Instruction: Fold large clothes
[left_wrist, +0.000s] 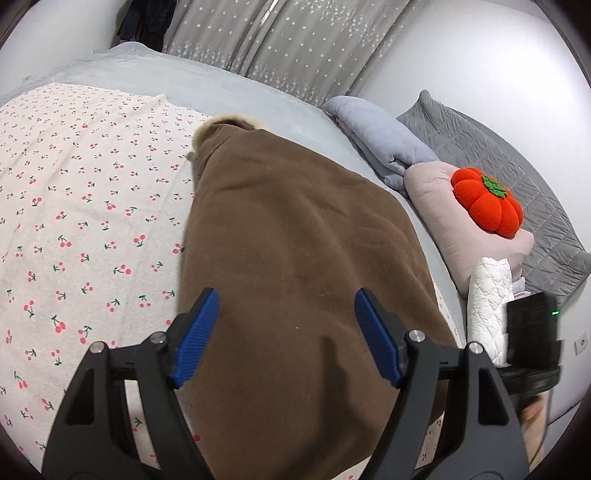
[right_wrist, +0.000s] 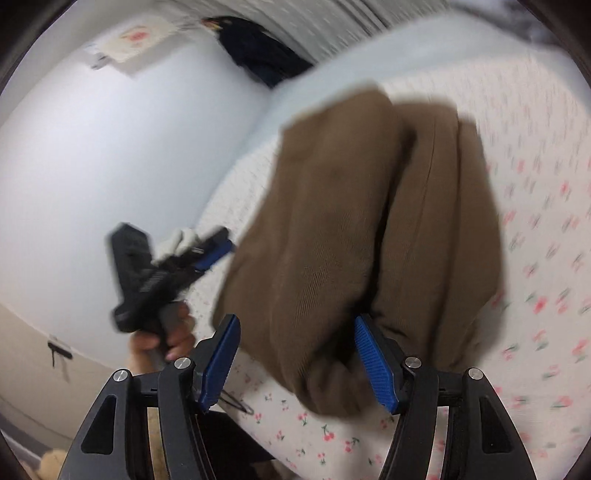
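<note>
Two grippers, both mine, jaws wide apart, nothing clamped in either. My left gripper (left_wrist: 286, 334) hangs over the brown garment (left_wrist: 295, 258); the blue pads (left_wrist: 197, 334) stand either side of the cloth in view, whether they touch it I cannot tell. My right gripper (right_wrist: 297, 360) also gapes; the garment's bunched near end (right_wrist: 332, 314) sits between its fingers, contact unclear, frame blurred.

Surroundings, largest first:
- Bed, pale blue-grey sheet (left_wrist: 236, 88), underlies all.
- Cherry-print cover (left_wrist: 85, 206) spread over the sheet; the brown garment lies on it lengthwise, running away from my left gripper, a fleecy tan edge (left_wrist: 225, 123) at its far end.
- Star-patterned grey curtain (left_wrist: 295, 40) behind the bed.
- Grey quilted pillow (left_wrist: 517, 192) at right edge of bed.
- Rolled pale blue blanket (left_wrist: 384, 140) beside it.
- Pink cushion (left_wrist: 443, 218), touching the blanket.
- White quilted bundle (left_wrist: 487, 302) near my right gripper's body.
- Orange pumpkin plush (left_wrist: 487, 203) resting on the pink cushion.

From the right wrist, my left hand (right_wrist: 166, 339) grips its handle left of the garment.
</note>
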